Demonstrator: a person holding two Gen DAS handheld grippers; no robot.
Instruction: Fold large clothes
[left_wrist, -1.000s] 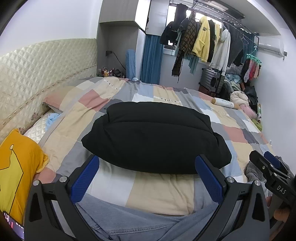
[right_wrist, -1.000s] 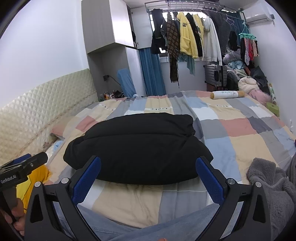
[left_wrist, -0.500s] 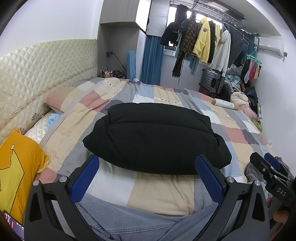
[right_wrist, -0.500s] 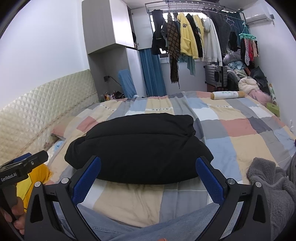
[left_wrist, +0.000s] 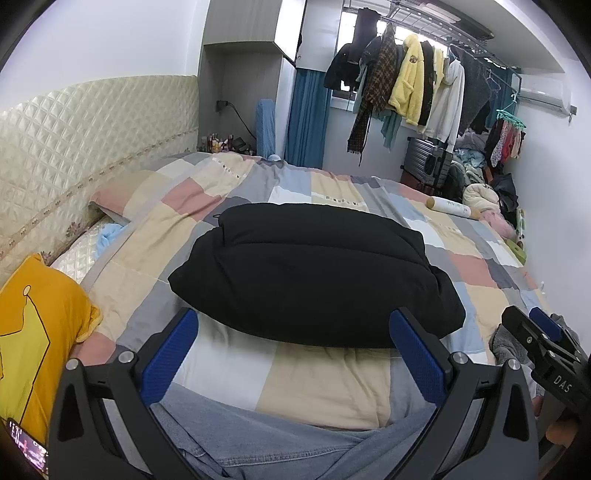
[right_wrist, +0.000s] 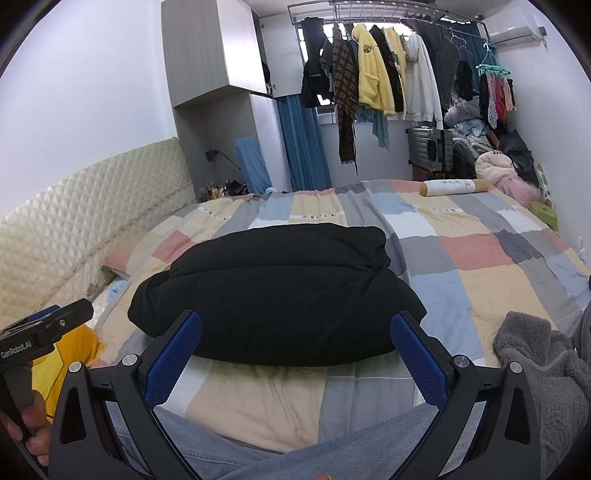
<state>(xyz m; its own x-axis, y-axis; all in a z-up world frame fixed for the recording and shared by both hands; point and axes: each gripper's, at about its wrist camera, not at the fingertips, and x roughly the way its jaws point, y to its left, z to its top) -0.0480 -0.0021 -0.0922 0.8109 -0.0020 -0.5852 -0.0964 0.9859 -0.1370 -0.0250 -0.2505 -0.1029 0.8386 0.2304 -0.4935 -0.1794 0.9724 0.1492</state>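
A black puffy garment (left_wrist: 314, 273) lies folded into a thick bundle in the middle of the patchwork bedspread (left_wrist: 332, 380); it also shows in the right wrist view (right_wrist: 280, 295). My left gripper (left_wrist: 295, 332) is open and empty, held above the near edge of the bed, short of the bundle. My right gripper (right_wrist: 295, 336) is open and empty, also just short of the bundle. Each gripper shows at the edge of the other's view: the right one (left_wrist: 543, 350) and the left one (right_wrist: 44, 328).
A yellow pillow (left_wrist: 33, 332) lies at the left by the quilted headboard (left_wrist: 74, 155). A grey fleece garment (right_wrist: 543, 373) lies at the right. A white roll (right_wrist: 452, 187) lies at the far bed edge. Clothes hang on a rack (right_wrist: 388, 81). Blue jeans (left_wrist: 258, 443) show below.
Both views have drifted very slightly; the black bundle and both open grippers stay as they were.
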